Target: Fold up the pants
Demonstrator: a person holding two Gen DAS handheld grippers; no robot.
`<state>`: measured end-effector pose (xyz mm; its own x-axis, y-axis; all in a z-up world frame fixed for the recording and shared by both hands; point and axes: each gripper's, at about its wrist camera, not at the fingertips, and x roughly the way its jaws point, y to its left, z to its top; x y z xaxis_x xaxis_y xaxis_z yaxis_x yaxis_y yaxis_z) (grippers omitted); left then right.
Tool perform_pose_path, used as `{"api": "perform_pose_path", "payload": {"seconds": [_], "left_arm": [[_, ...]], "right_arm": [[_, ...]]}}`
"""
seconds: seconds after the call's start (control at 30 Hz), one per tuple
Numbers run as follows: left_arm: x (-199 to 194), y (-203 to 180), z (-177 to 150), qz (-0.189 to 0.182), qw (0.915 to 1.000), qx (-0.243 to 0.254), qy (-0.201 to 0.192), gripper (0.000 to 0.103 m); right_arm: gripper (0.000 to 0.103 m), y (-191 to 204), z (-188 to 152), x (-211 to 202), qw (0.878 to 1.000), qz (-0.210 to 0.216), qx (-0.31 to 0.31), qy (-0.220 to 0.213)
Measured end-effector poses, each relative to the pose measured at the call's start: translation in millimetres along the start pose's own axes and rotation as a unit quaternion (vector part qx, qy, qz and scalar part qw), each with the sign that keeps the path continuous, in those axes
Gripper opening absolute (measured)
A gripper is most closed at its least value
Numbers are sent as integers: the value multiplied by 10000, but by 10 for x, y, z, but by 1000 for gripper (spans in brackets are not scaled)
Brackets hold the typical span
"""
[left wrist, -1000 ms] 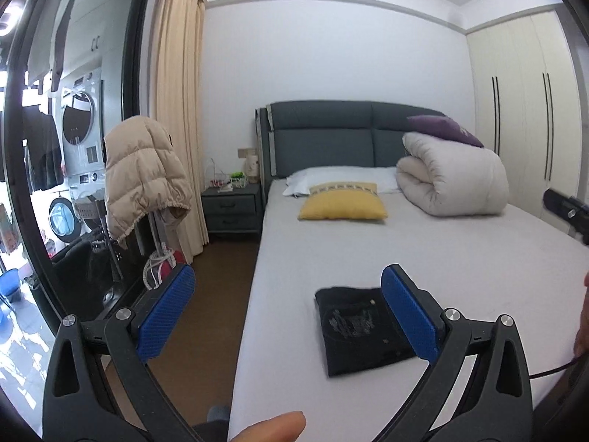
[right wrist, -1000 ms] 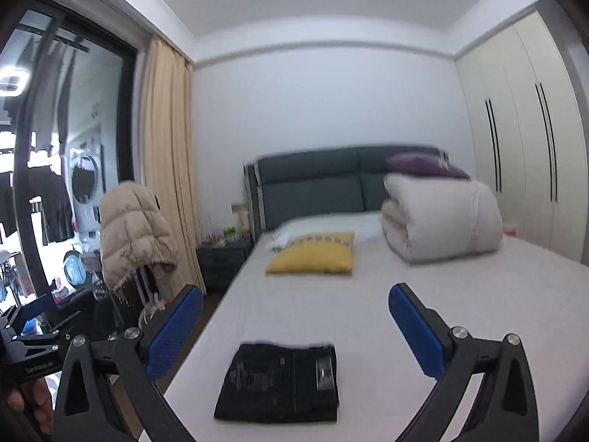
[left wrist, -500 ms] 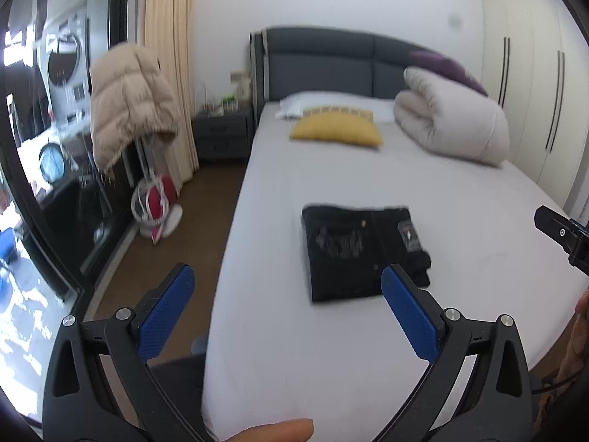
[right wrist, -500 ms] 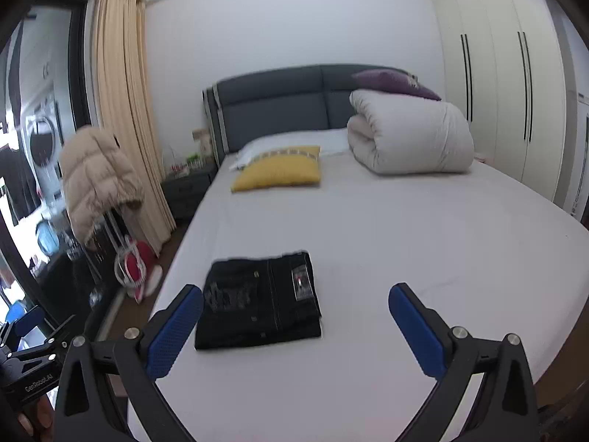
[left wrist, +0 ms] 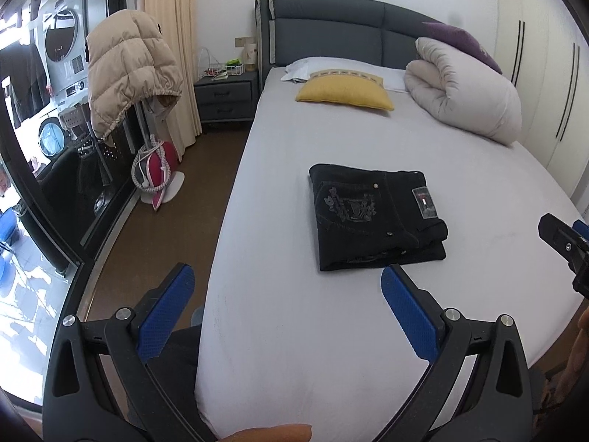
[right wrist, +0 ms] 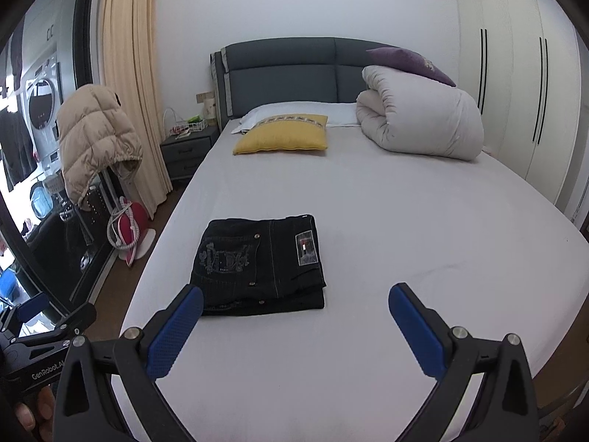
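Note:
Black pants (left wrist: pixel 371 217) lie folded into a compact rectangle on the white bed sheet (left wrist: pixel 331 331), near the bed's left side; they also show in the right wrist view (right wrist: pixel 257 263). My left gripper (left wrist: pixel 287 309) is open and empty, held above the bed's near edge, short of the pants. My right gripper (right wrist: pixel 294 326) is open and empty, also short of the pants, with its left finger (right wrist: pixel 173 329) near the pants' front left corner. Nothing touches the pants.
A yellow pillow (right wrist: pixel 283 138), a white pillow and a rolled white duvet (right wrist: pixel 419 121) lie at the head of the bed. A beige jacket (left wrist: pixel 129 70) on a stand, a nightstand (left wrist: pixel 224 97) and brown floor are to the left. Wardrobes (right wrist: pixel 515 92) stand on the right.
Both cameras have tilted down and drawn slightly closer, so the bed and pants sit higher and larger in view. The pants have not moved. Both grippers stay open.

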<state>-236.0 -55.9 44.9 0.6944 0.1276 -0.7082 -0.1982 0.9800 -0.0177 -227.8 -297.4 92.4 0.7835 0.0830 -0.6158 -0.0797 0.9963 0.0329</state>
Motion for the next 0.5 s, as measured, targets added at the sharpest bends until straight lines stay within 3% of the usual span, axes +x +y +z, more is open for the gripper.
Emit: {"api": "perform_pose_path", "payload": {"seconds": [0.5], "left_arm": [[92,4,-77,10,9999,-40,119,103]], "right_arm": [[103,59,-38,63,9998,46,-93,175]]}}
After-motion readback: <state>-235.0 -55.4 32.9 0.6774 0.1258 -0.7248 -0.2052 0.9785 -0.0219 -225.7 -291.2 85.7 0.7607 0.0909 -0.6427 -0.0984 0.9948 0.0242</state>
